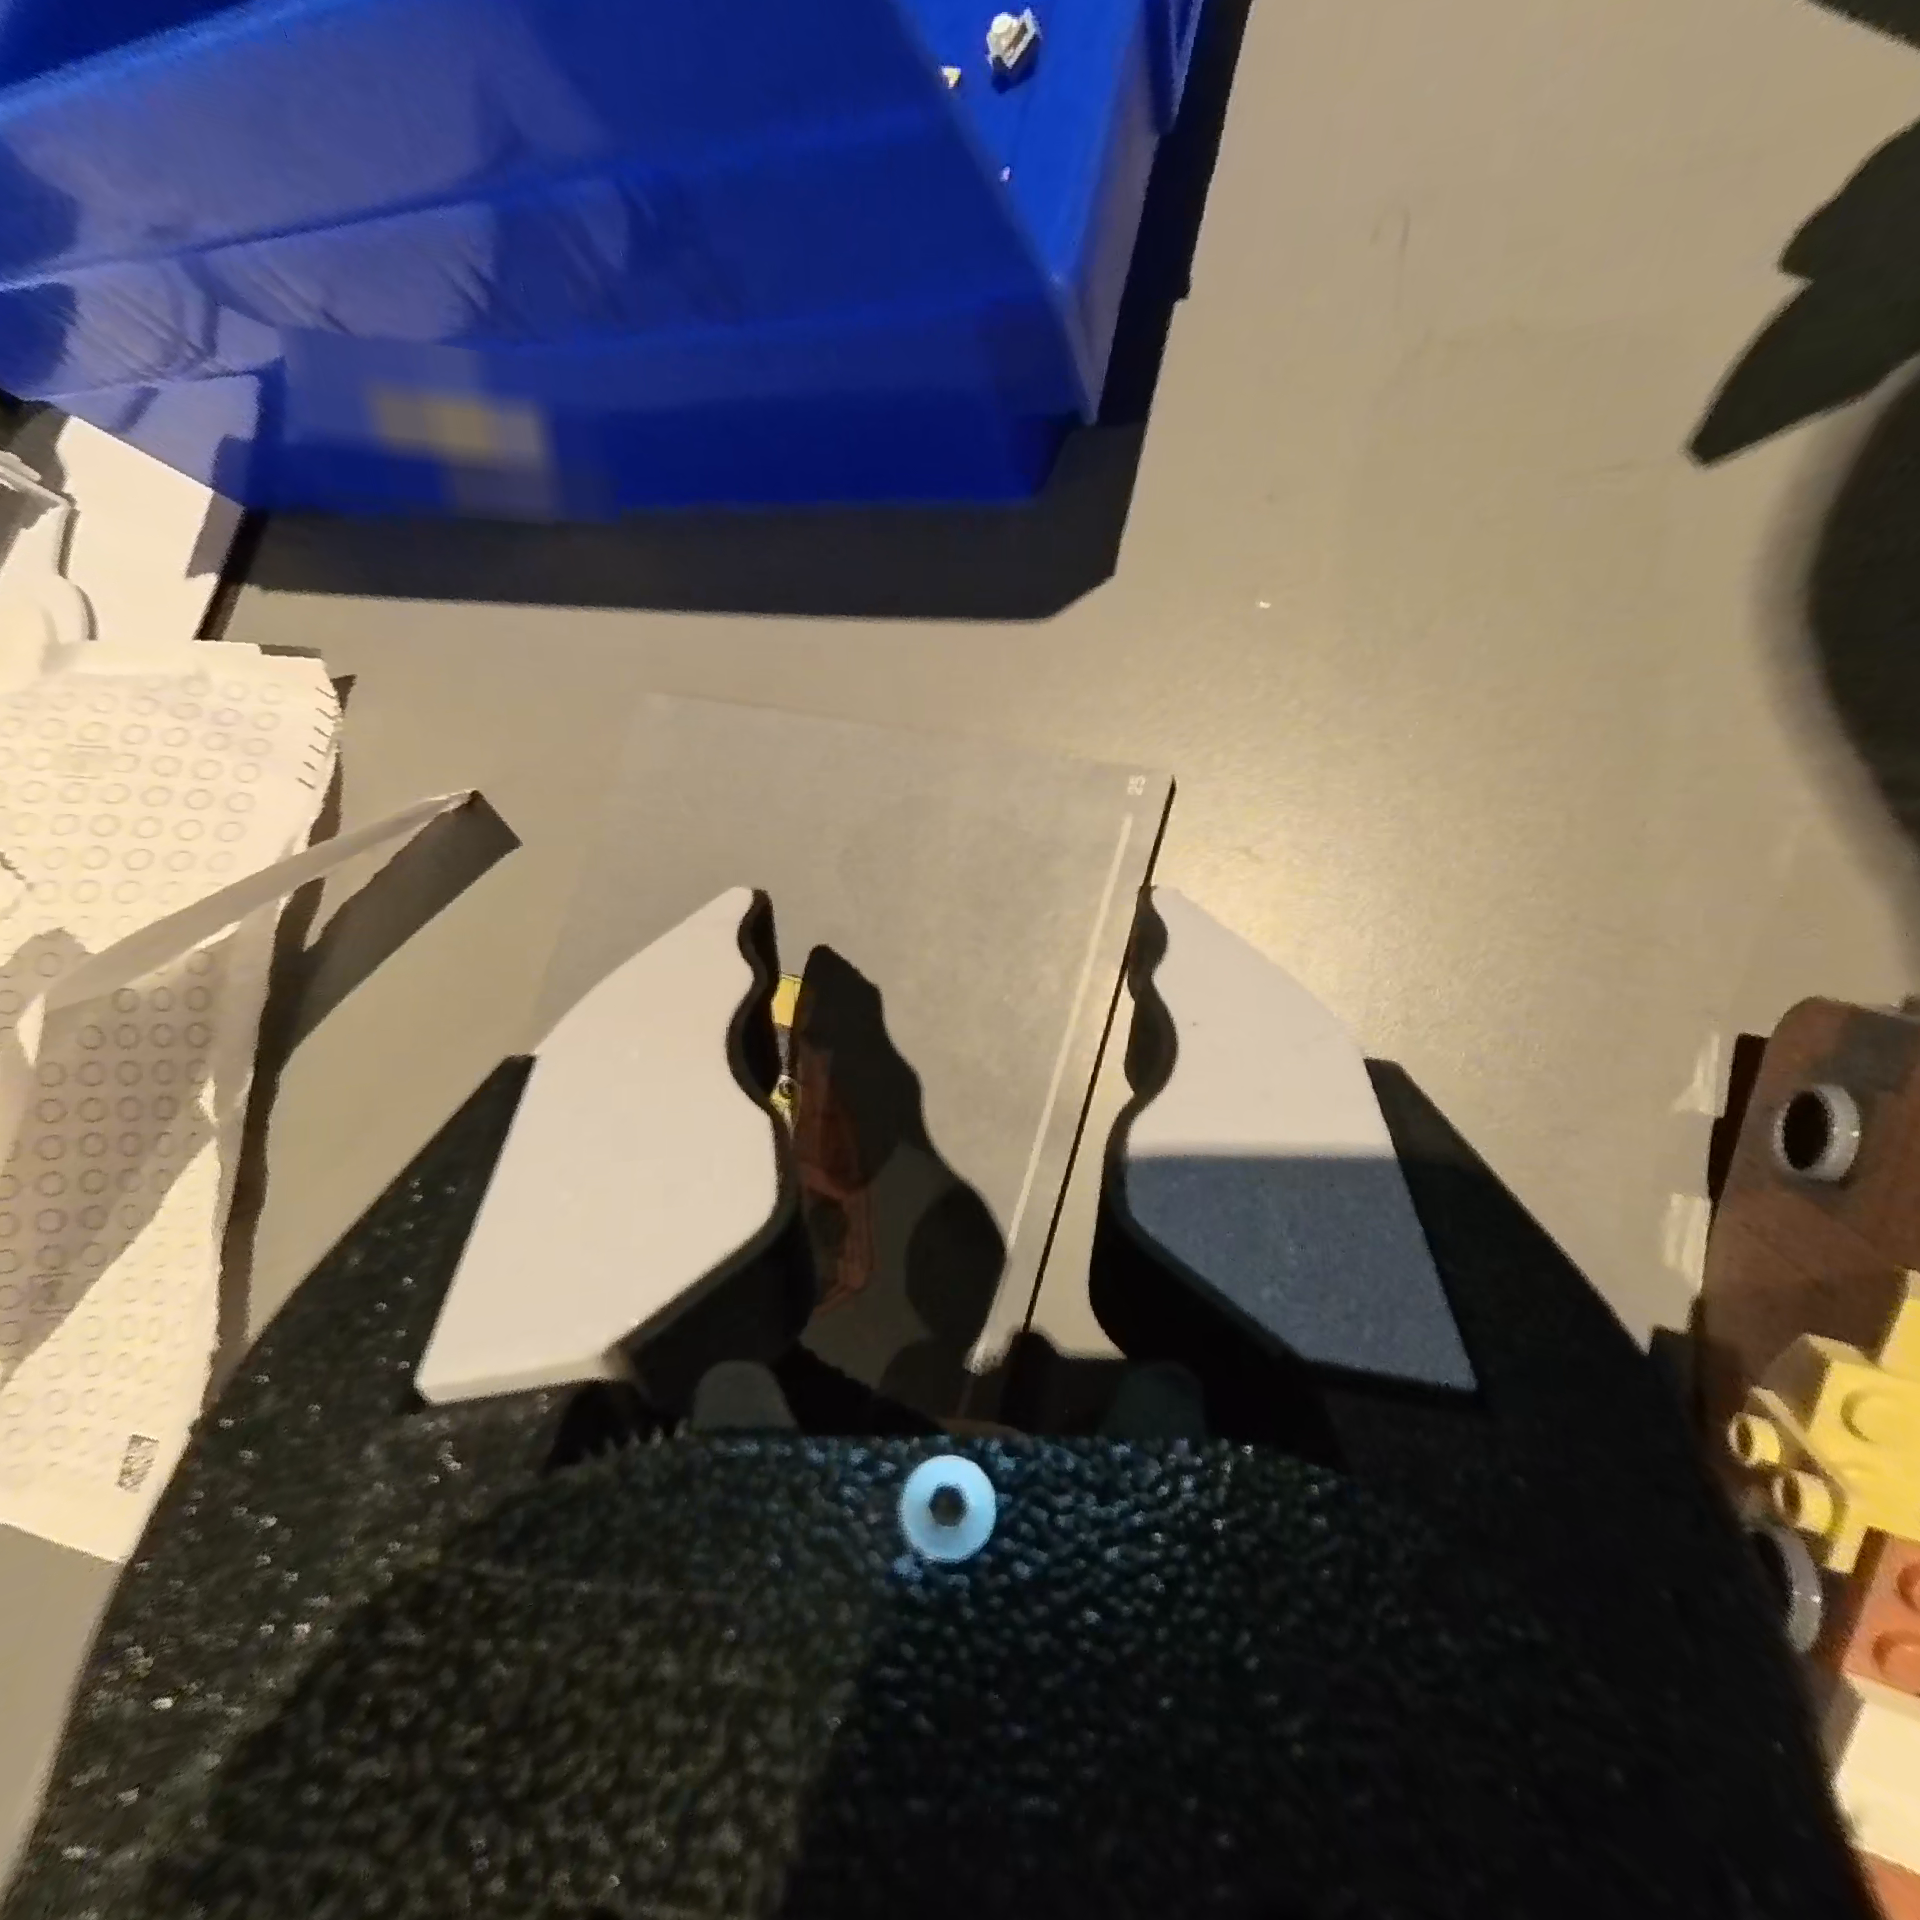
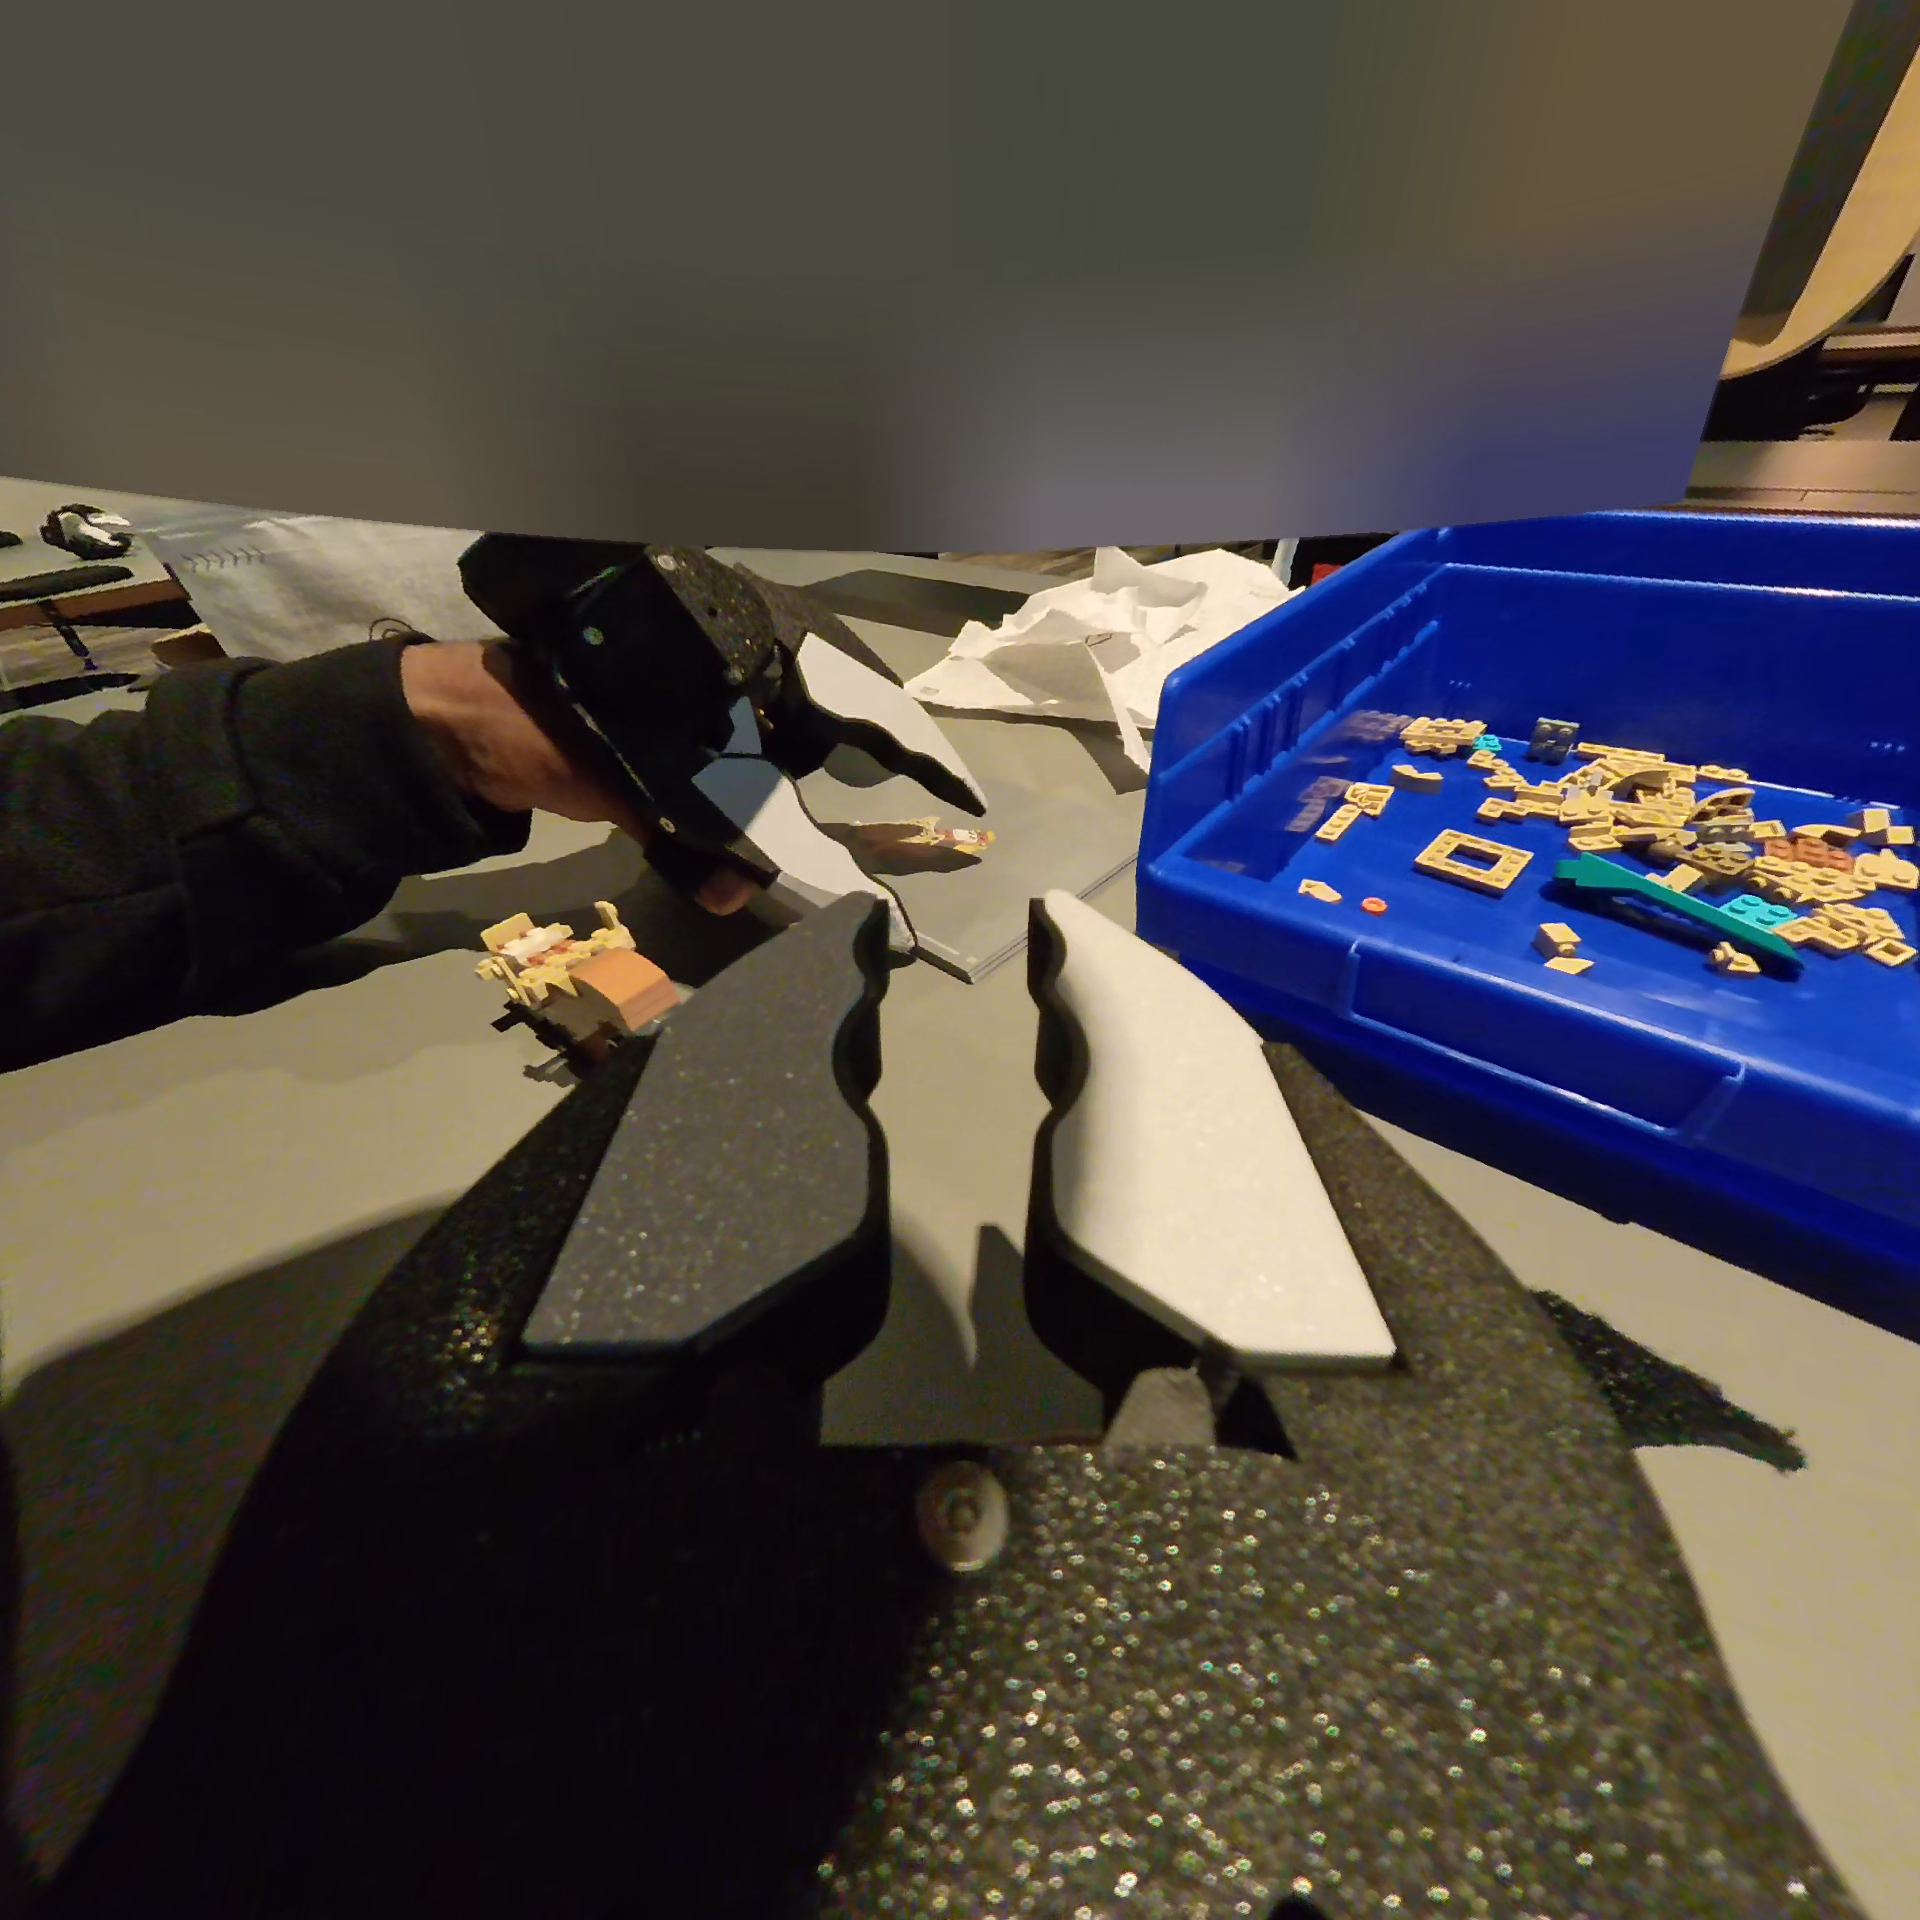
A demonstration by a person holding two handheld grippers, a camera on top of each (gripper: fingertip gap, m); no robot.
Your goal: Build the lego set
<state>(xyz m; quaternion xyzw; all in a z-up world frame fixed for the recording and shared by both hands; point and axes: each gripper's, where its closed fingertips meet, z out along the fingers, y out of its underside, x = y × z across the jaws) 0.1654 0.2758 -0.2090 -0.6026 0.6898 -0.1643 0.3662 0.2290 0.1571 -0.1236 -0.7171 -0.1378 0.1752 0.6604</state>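
At the centre of the left wrist view, the left gripper (image 1: pixel 951 935) gapes wide over a grey booklet (image 1: pixel 831 810), holding nothing. A blue bin (image 1: pixel 623 260) fills the upper left; a brown and tan build (image 1: pixel 1829 1299) sits at the right edge, blurred, so its shape is unclear.

In the right wrist view, the right gripper (image 2: pixel 956 925) stands narrowly parted and empty. Loose bricks (image 2: pixel 1662 831) lie in the bin at right; the build sits left of centre, below a hand (image 2: pixel 499 727).
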